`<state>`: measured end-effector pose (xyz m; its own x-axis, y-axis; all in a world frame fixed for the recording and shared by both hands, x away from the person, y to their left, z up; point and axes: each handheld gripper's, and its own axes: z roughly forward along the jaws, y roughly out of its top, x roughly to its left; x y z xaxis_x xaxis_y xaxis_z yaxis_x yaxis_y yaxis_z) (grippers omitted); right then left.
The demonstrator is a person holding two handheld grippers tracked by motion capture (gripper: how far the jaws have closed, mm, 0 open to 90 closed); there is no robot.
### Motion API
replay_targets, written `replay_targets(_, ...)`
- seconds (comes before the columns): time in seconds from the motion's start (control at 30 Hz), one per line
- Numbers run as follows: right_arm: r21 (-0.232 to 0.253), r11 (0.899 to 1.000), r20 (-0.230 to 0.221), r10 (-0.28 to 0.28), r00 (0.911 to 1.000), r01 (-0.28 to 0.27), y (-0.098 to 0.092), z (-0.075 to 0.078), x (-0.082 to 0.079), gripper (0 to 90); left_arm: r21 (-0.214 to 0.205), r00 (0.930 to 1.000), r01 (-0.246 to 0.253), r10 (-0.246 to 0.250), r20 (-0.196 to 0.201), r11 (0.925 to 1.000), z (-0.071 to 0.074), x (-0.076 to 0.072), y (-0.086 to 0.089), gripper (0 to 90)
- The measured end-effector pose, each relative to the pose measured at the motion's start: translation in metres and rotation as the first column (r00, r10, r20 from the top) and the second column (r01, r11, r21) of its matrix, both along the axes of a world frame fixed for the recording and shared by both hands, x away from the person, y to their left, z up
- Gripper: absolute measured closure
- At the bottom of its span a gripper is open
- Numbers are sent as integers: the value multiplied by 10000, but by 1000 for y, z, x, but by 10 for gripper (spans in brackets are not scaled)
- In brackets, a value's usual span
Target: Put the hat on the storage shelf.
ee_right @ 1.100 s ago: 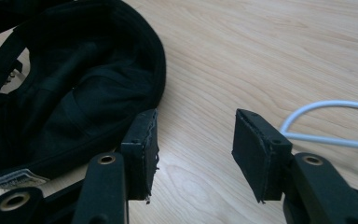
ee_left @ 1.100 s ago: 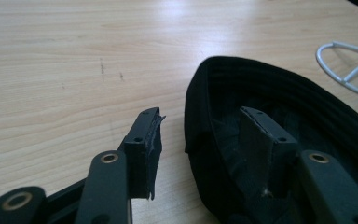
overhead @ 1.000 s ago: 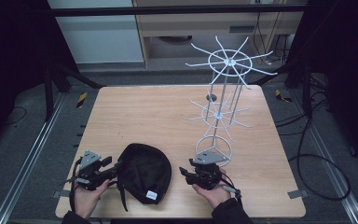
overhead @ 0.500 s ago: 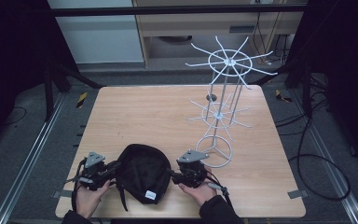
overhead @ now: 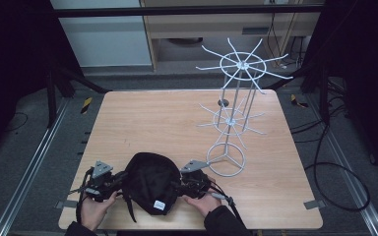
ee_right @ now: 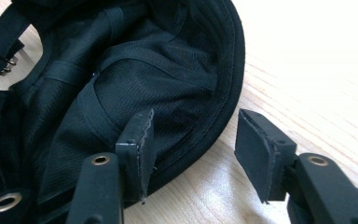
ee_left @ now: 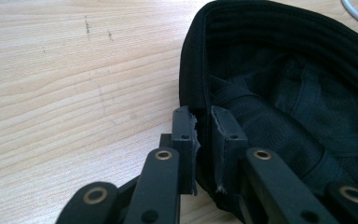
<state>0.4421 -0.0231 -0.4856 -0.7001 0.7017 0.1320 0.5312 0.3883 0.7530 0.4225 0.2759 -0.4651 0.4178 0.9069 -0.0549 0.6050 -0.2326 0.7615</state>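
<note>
The wooden table (overhead: 167, 123) takes up the middle of the high view, with a white wire rack (overhead: 234, 118) standing in its right half, base ring toward the lower centre. Low in the frame, near the table's front edge, lies a black cap (overhead: 150, 182), inside up, between the two hands. The left gripper (overhead: 109, 183) sits at the cap's left edge; its jaws have just been closing, and in the left gripper view they stand close together on the cap's rim (ee_left: 204, 121), one pad outside and one inside, pressing the fabric between them. The right gripper (overhead: 186, 186) is at the cap's right edge; in the right gripper view its jaws stand well apart, straddling the rim (ee_right: 233, 93), one inside the cap over the lining, the other outside above bare wood, neither pressing on it
</note>
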Motion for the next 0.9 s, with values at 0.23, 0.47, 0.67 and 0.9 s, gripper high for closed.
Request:
replay_targets(0.23,-19,10000,-286,-12,9996,11,4,-6,3,510,68,10000,16,-16,-29,10000,0,-1,-1,808)
replay_targets(0.47,68,9995,-633,-292,9976,297,2,-8,6,697,131,9998,168,-166,-136,9998,-1,-2,-2,812)
replay_targets(0.67,468,9983,-314,-337,9989,351,-3,2,3,807,40,9994,271,-270,-194,9996,-2,-2,-4,812)
replay_targets(0.9,1047,9944,1244,-19,9922,-113,-8,32,-9,834,57,9988,398,-396,-272,9992,-5,-1,-12,811)
